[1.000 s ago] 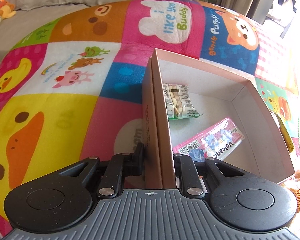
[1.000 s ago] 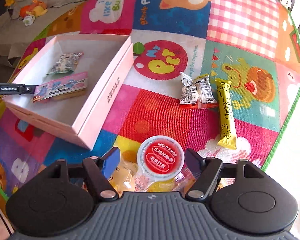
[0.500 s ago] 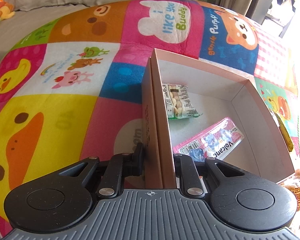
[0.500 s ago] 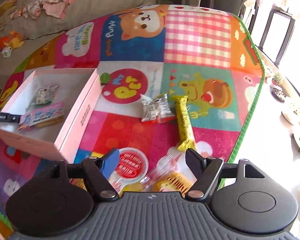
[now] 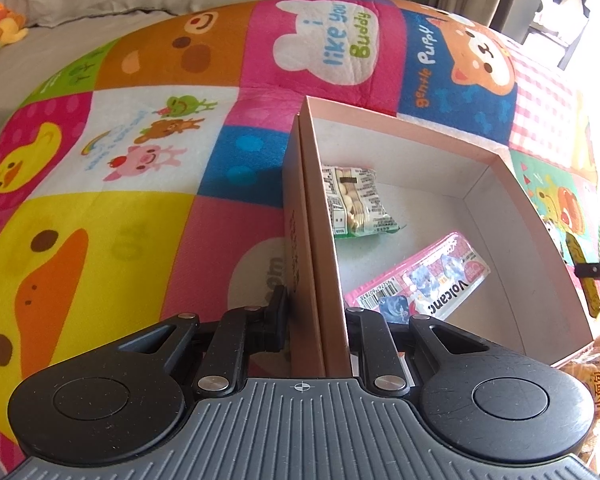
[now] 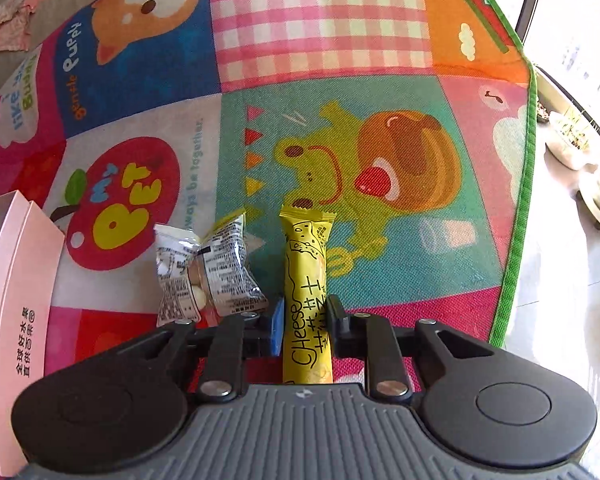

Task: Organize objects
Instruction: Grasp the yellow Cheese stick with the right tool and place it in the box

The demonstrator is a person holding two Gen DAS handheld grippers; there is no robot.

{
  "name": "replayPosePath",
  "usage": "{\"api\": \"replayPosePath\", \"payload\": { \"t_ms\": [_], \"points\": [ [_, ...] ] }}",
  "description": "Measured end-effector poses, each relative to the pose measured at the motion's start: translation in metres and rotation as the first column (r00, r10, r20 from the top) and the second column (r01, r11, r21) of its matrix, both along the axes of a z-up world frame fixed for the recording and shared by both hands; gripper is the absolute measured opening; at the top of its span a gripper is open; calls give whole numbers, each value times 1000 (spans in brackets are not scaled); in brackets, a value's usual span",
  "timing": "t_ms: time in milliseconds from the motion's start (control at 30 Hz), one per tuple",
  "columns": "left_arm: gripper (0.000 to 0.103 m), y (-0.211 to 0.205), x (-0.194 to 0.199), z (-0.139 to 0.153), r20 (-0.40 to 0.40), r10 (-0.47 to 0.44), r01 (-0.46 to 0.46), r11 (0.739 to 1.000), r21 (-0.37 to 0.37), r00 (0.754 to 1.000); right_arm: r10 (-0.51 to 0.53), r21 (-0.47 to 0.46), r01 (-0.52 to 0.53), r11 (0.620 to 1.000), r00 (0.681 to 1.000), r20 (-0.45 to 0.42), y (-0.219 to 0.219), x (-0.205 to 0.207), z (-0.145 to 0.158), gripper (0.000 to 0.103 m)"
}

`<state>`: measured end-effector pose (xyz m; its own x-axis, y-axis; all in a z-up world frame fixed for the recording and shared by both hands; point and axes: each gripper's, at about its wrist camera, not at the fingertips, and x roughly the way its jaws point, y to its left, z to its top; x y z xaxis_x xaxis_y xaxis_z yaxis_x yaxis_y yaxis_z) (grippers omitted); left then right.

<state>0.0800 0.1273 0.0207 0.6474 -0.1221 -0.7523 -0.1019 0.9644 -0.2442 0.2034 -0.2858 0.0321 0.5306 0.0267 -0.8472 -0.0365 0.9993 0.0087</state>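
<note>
Left gripper (image 5: 314, 312) pinches the pink box (image 5: 420, 148) wall, lower centre – right finger partly hidden; right gripper (image 6: 303, 320) clamps the yellow cheese stick (image 6: 305, 280), its bottom end cut off

"CHeese" on yellow stick pack (image 6: 306, 300); "gentle Puppy" on mat (image 5: 424, 68).
</note>
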Motion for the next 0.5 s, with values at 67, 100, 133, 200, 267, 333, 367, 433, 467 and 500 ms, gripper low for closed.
{"api": "replayPosePath", "payload": {
  "t_ms": [67, 100, 133, 200, 267, 333, 367, 433, 467, 500],
  "points": [
    [20, 0, -1, 0, 5, 0, 0, 1000, -1, 1000, 21, 16, -21, 1000, 1000, 15, 4, -27, 12, 21],
    [20, -1, -1, 0, 7, 1, -1, 1000, 0, 1000, 27, 31, -28, 999, 999, 27, 5, -41, 20, 21],
    [20, -1, -1, 0, 9, 0, 0, 1000, 1, 1000, 30, 45, -32, 998, 999, 42, 7, -55, 28, 21],
    [20, -1, -1, -1, 10, -2, 2, 1000, 4, 1000, 35, 70, -40, 997, 997, 75, 9, -85, 46, 21],
    [20, -1, -2, 0, 11, -5, 5, 1000, 7, 1000, 46, 111, -57, 992, 994, 102, 12, -111, 62, 21],
    [20, -1, -1, 0, 12, -10, 9, 1000, 11, 1000, 70, 136, -87, 987, 990, 122, 21, -138, 74, 21],
    [20, -1, -1, 0, 11, -12, 12, 1000, 13, 1000, 86, 143, -104, 984, 988, 126, 27, -152, 77, 21],
    [20, -3, -1, 0, 8, -19, 19, 1000, 24, 1000, 118, 172, -136, 976, 986, 115, 40, -171, 76, 21],
    [19, -3, 0, 1, 6, -22, 22, 999, 29, 1000, 139, 187, -157, 970, 985, 103, 47, -180, 74, 21],
    [19, -4, 0, 1, 4, -27, 27, 999, 38, 1000, 162, 199, -177, 964, 983, 89, 56, -189, 71, 21]
  ]
}}
